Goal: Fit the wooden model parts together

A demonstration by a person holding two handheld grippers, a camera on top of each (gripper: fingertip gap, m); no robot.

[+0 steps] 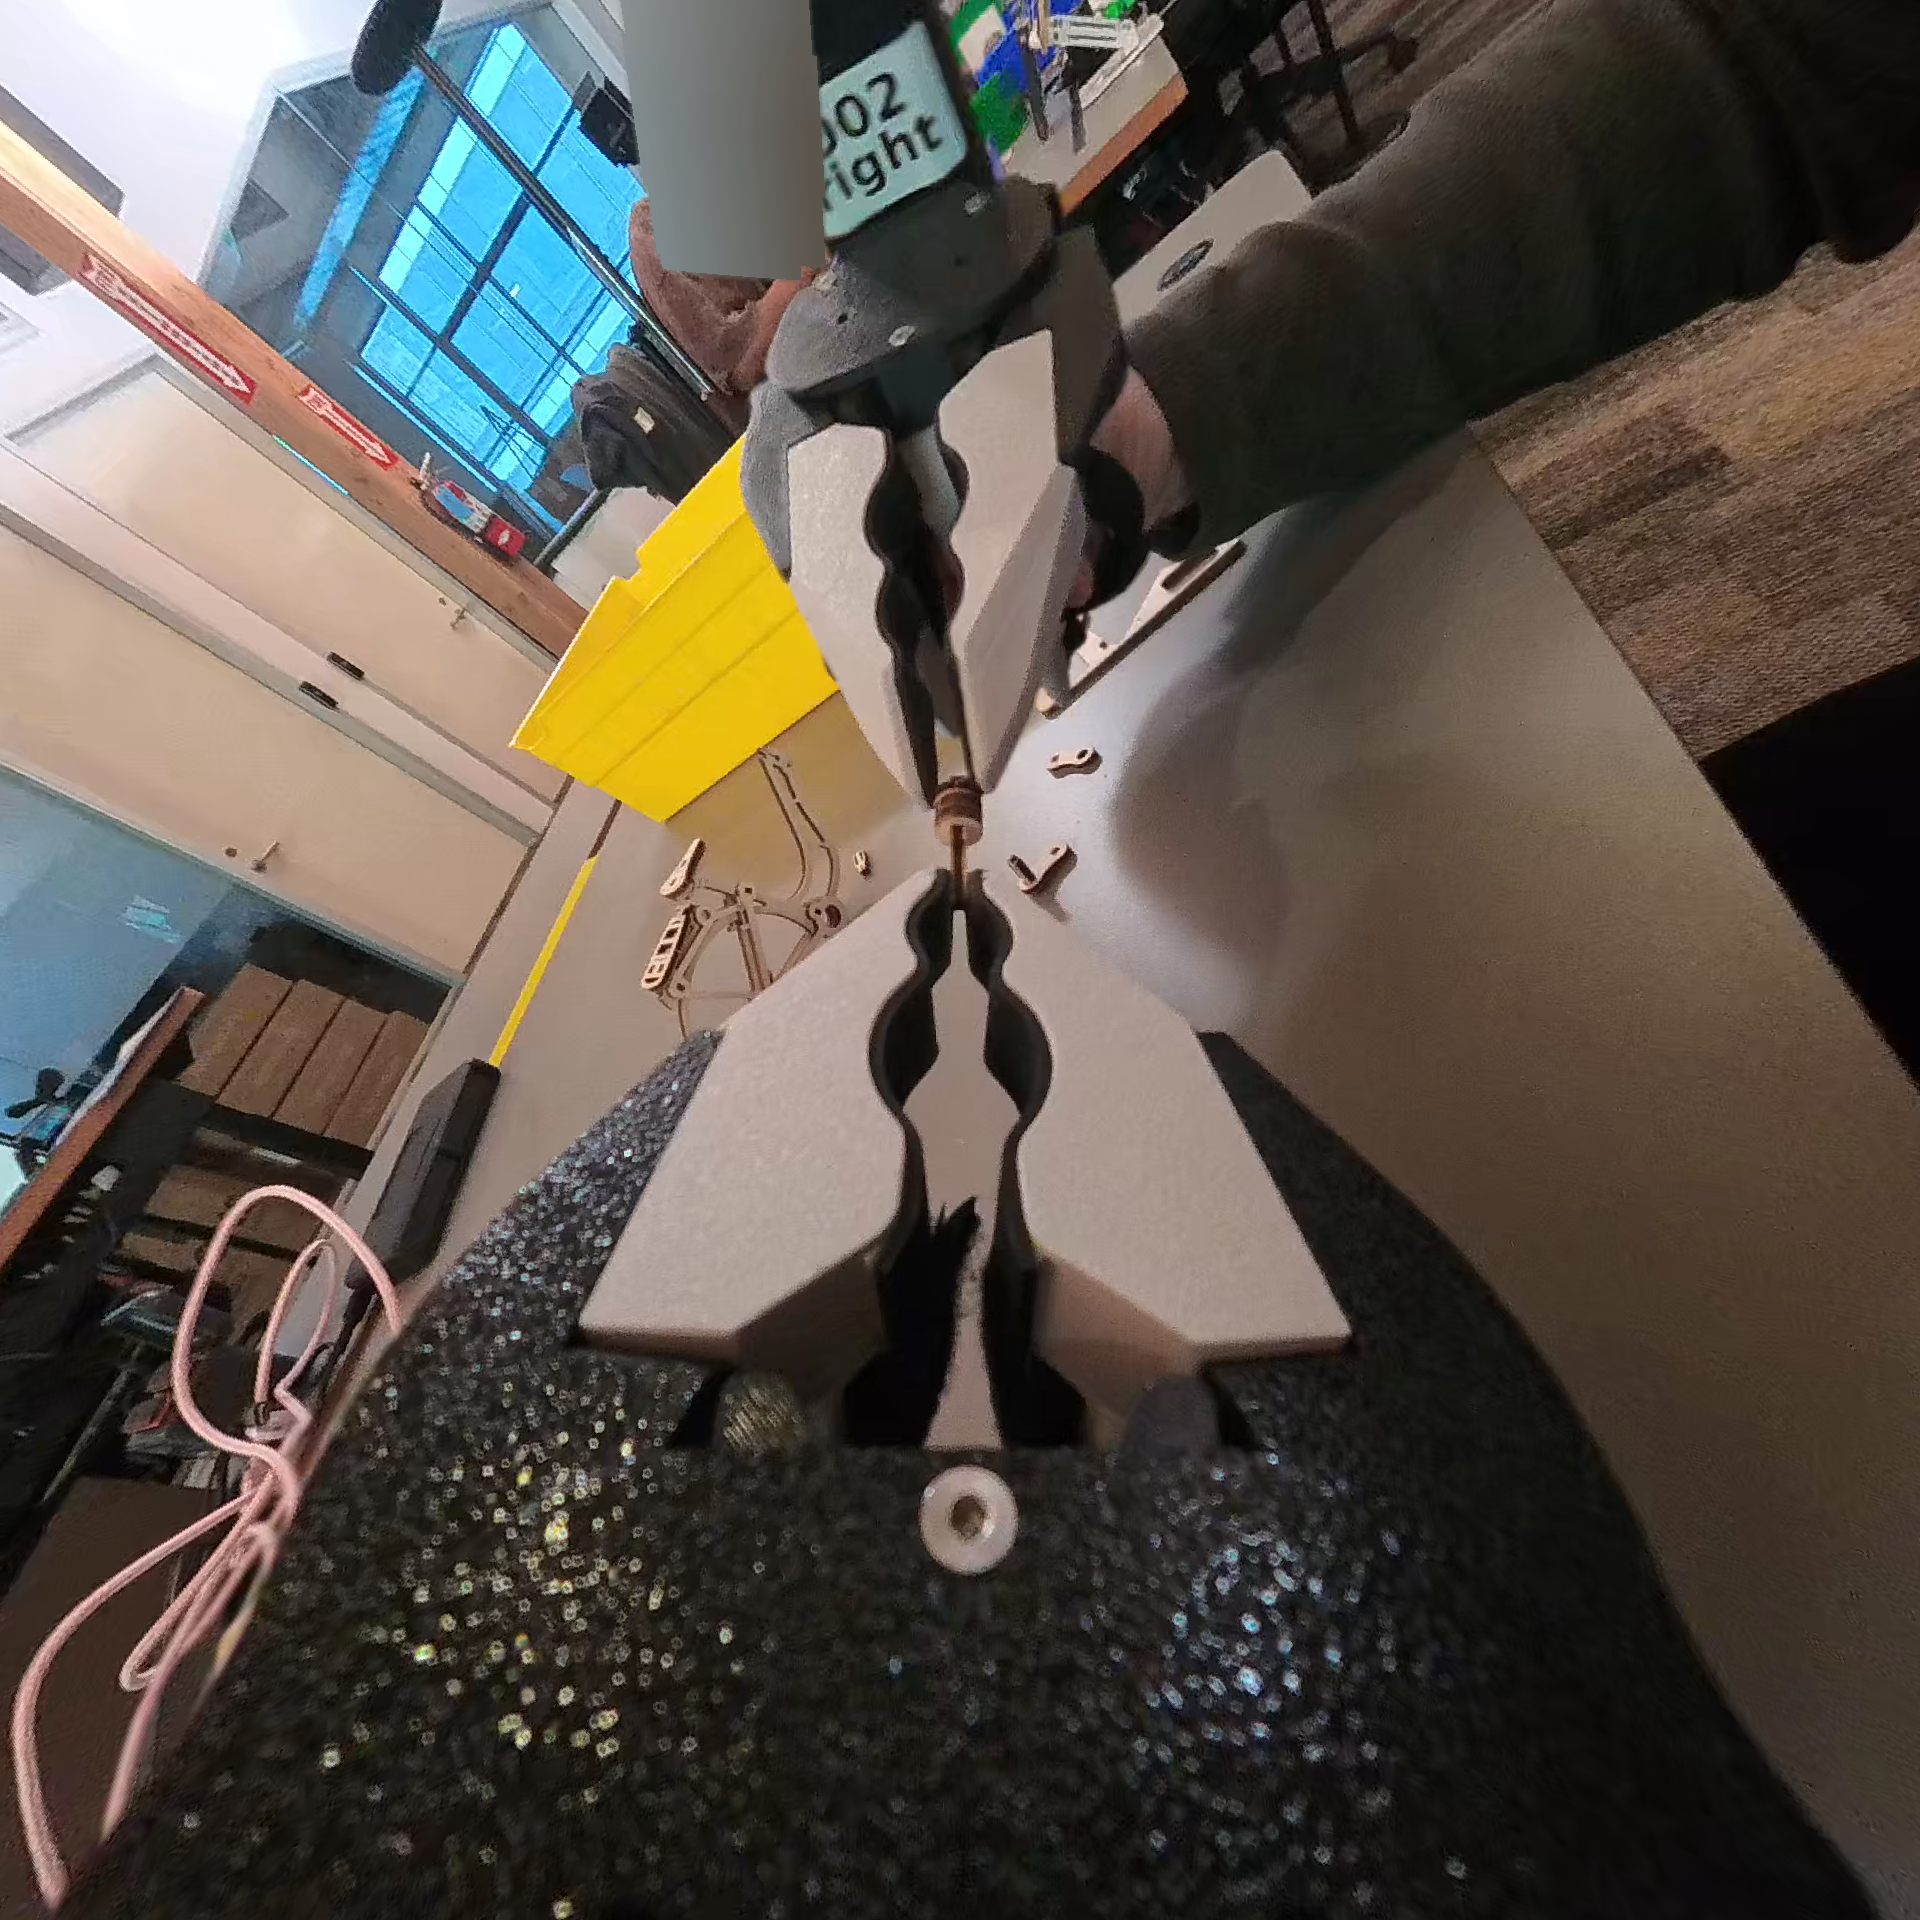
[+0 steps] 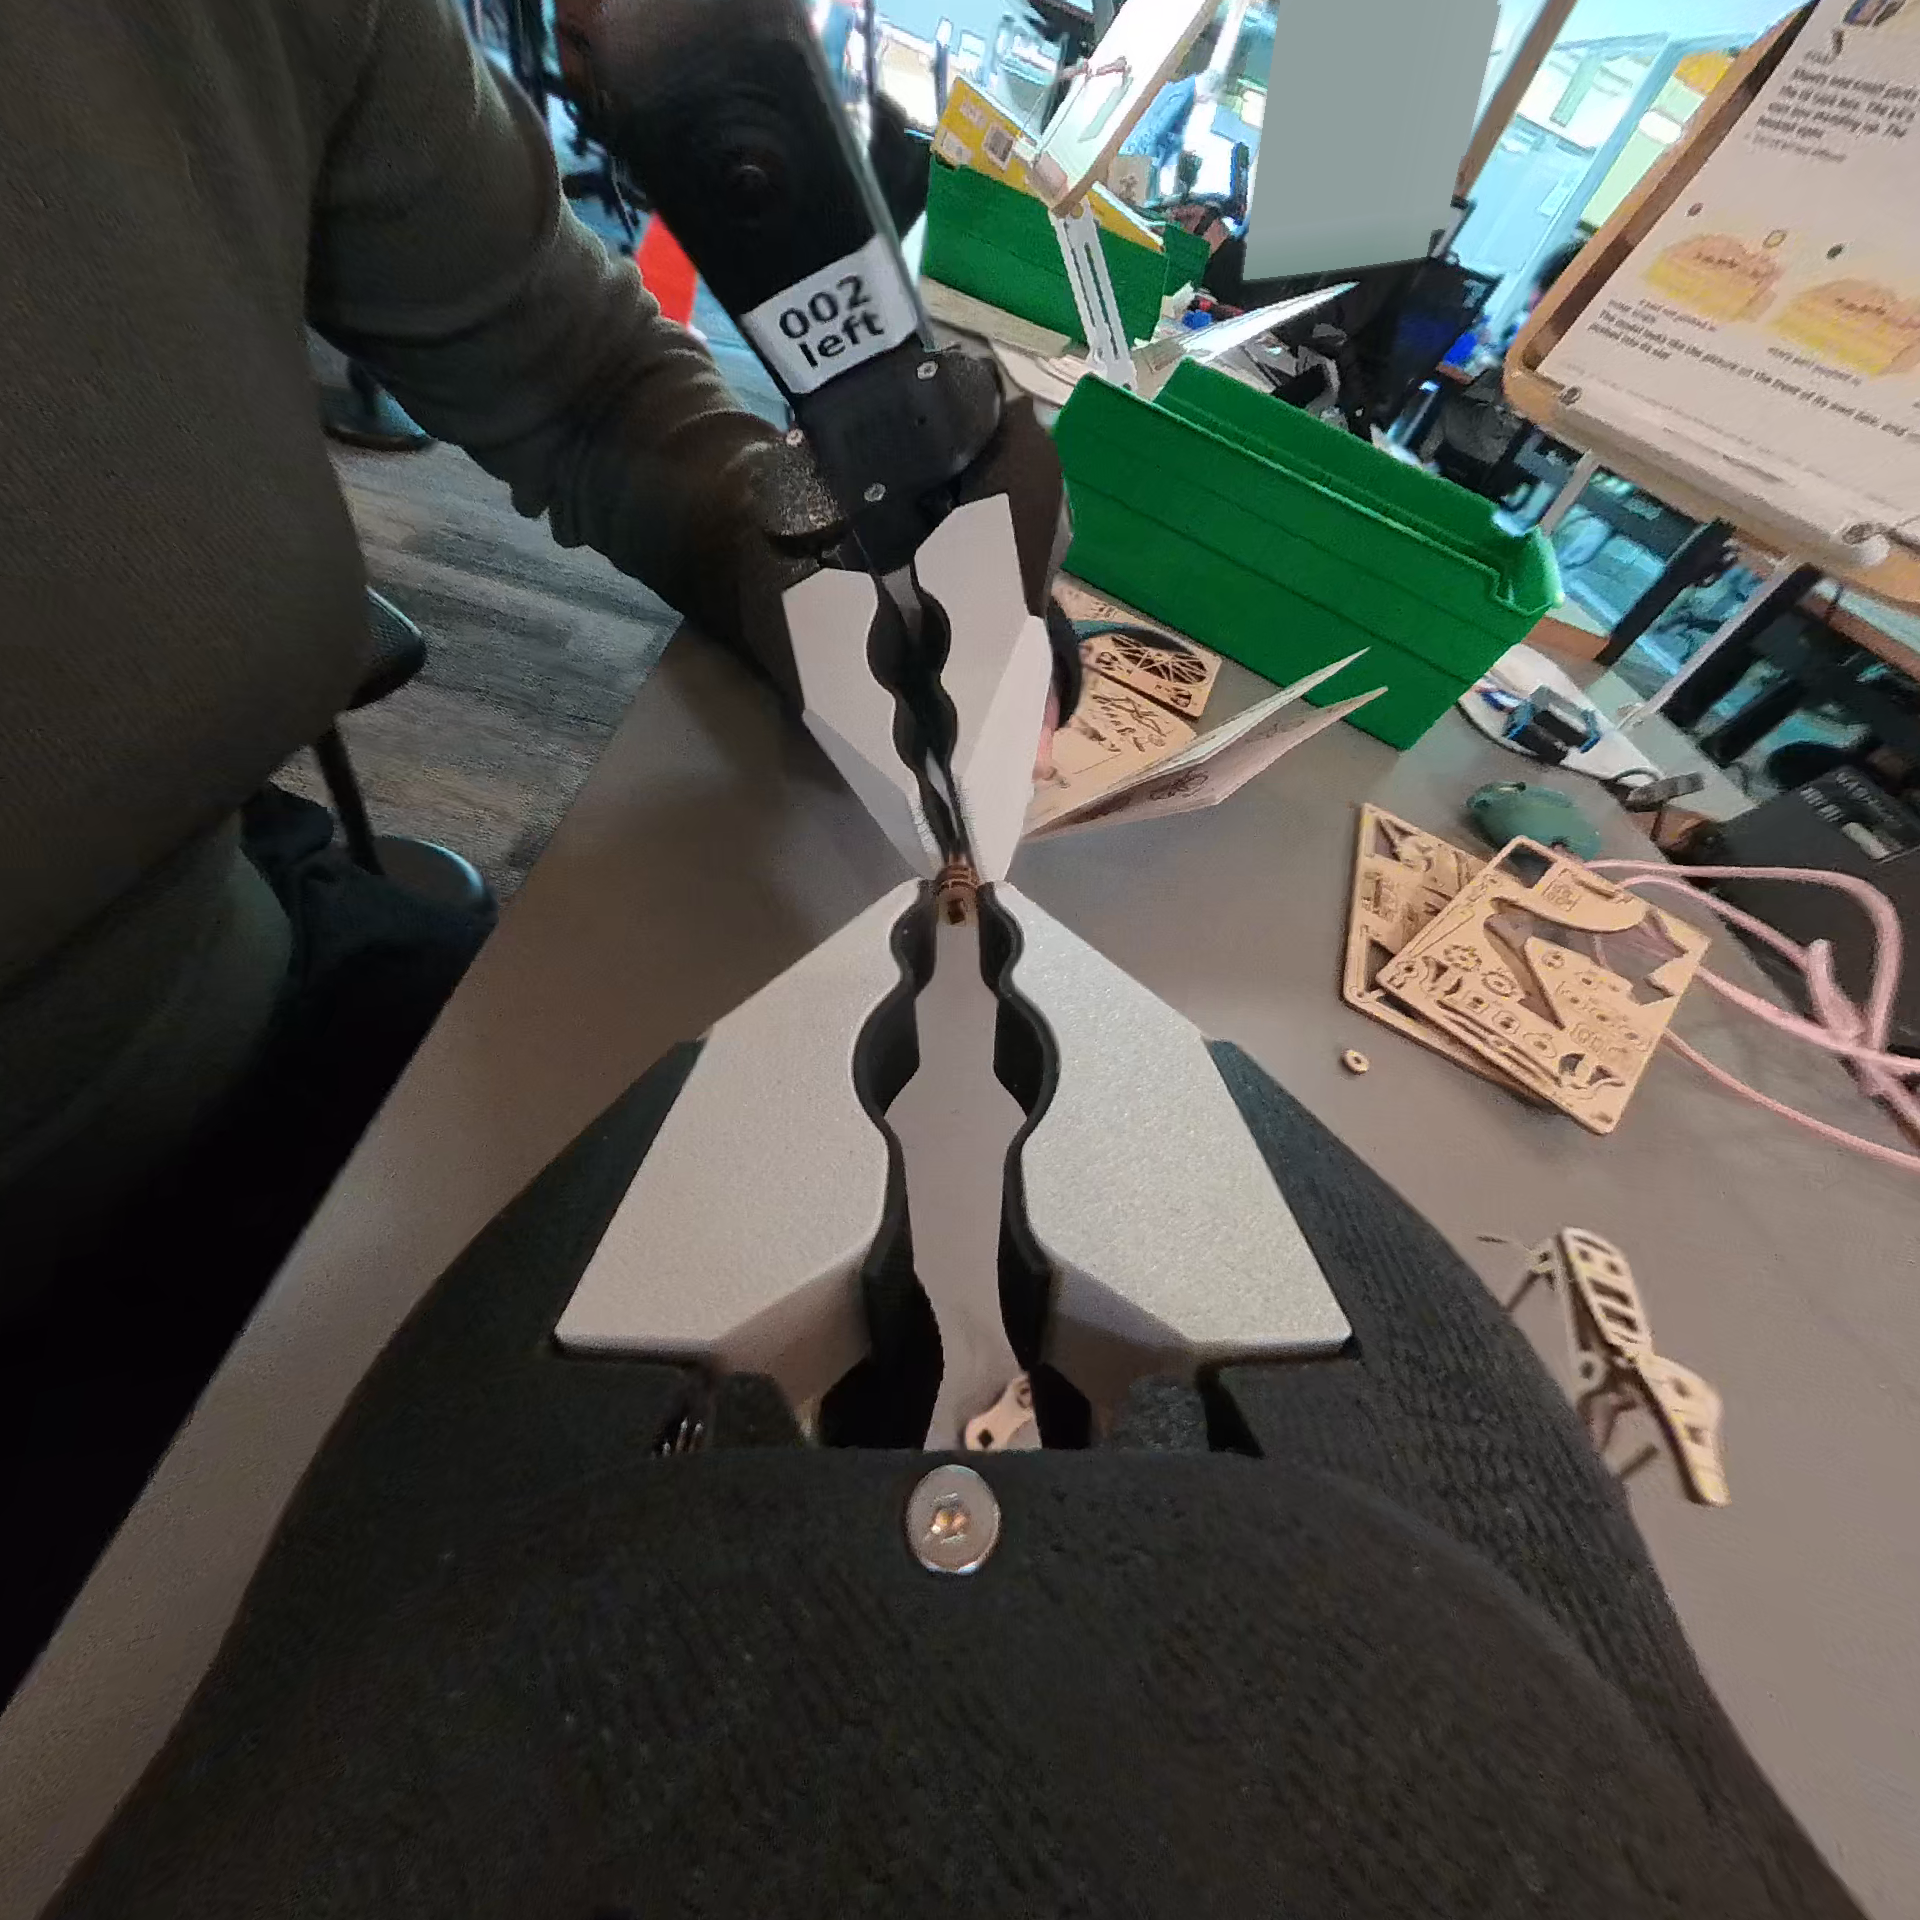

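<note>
The two grippers meet tip to tip above the grey table [image 1: 1351,935]. In the left wrist view, my left gripper [image 1: 956,883] is shut on a thin wooden pin [image 1: 956,857] that points away from it. The right gripper [image 1: 951,784] comes from above, shut on a small stack of round wooden discs [image 1: 958,812] that sits on the far end of the pin. In the right wrist view, my right gripper [image 2: 954,896] pinches the same small round wooden part [image 2: 954,896], and the left gripper [image 2: 951,854] touches it from the far side. Both are held by gloved hands.
A yellow bin [image 1: 675,675] and a partly built wooden frame [image 1: 748,935] lie behind the grippers. Loose small wooden pieces [image 1: 1042,868] lie near them. A green bin [image 2: 1299,551], punched wooden sheets [image 2: 1507,987], a booklet [image 2: 1195,758], a slotted wooden part [image 2: 1642,1351] and a pink cable [image 2: 1818,997] are on the right. My left and right fingertips are right by each other.
</note>
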